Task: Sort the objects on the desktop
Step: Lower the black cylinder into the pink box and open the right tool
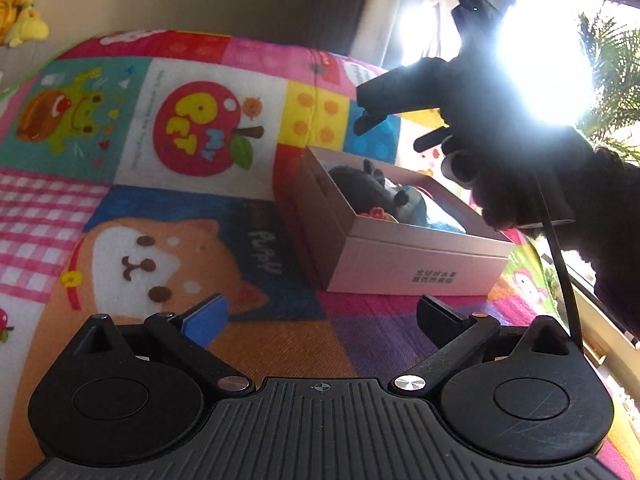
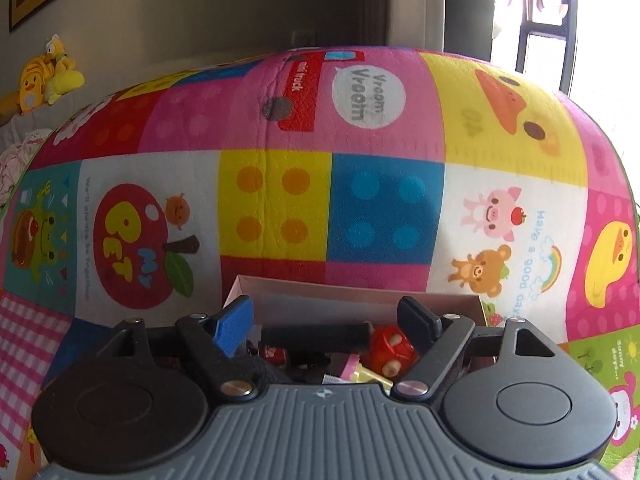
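A pale cardboard box [image 1: 416,268] sits on the colourful play mat [image 1: 168,216] with a dark plush toy [image 1: 368,190] and a blue toy [image 1: 416,204] inside. My left gripper [image 1: 320,316] is open and empty, low over the mat in front of the box. My right gripper [image 1: 400,132] hangs over the box, held by a black-gloved hand [image 1: 528,160]. In the right wrist view the right gripper [image 2: 328,324] is open above the box [image 2: 360,304]. Below it lie a black cylinder [image 2: 316,338], a red figure [image 2: 390,350] and other small items.
The mat [image 2: 320,200] covers the whole surface. Yellow plush toys [image 2: 44,76] lie at the far left by the wall. A bright window [image 1: 540,40] and a green plant [image 1: 616,72] are at the right.
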The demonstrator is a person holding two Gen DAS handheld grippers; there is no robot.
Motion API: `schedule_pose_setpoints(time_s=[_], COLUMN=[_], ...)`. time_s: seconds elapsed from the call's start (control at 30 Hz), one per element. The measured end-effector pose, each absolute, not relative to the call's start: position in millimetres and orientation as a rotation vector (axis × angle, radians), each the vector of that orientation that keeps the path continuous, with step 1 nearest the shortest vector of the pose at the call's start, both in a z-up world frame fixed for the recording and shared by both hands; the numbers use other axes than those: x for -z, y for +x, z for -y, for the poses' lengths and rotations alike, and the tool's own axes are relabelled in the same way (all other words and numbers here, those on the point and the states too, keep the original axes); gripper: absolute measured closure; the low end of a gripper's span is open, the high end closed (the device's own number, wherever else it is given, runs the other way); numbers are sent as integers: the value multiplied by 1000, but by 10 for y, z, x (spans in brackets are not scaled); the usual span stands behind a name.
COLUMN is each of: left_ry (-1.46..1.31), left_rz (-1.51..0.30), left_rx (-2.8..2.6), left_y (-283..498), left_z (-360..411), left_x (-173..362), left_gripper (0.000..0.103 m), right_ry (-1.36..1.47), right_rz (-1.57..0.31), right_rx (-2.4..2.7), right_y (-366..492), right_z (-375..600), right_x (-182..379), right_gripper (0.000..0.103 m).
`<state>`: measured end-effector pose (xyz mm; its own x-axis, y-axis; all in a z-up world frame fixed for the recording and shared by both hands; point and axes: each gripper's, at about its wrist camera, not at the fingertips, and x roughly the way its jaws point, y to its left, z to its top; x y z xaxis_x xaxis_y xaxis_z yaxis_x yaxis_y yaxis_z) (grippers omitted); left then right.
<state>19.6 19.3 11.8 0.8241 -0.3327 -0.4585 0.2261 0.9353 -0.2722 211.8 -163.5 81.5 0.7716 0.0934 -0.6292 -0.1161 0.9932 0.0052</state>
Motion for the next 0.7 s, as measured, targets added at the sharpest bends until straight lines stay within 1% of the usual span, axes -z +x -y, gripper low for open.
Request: schedule_pose_setpoints(time_s=[0.13,0.27,0.33,0.37,0.53,0.7], left_ry=[-242,-228,-227,-229,-215,-126], left_rz=[-540,-536,-541,-548,-605,-627], left_rx=[297,298,298,297,267,216], left_y=[222,210,215,223,264,58], left_z=[-239,-216,-210,-210,-169,-19], left_x=[-100,-103,-99,-94,-65,-85], left_gripper=[0,0,0,0,0,0], right_ry=[-35,-17,-20,-19,8,101], right_rz=[-665,-653,-634,-623,-685,-786], right_rx=[-112,-125,-161,-172,-184,-191], right_y=[1994,1649,1340,1158,382,-79], right_z=[1741,1988,2105,2166,2419,2548], right_x=[-875,-896,-882,-860,-573,-272], right_gripper=[20,17,8,0,0,0])
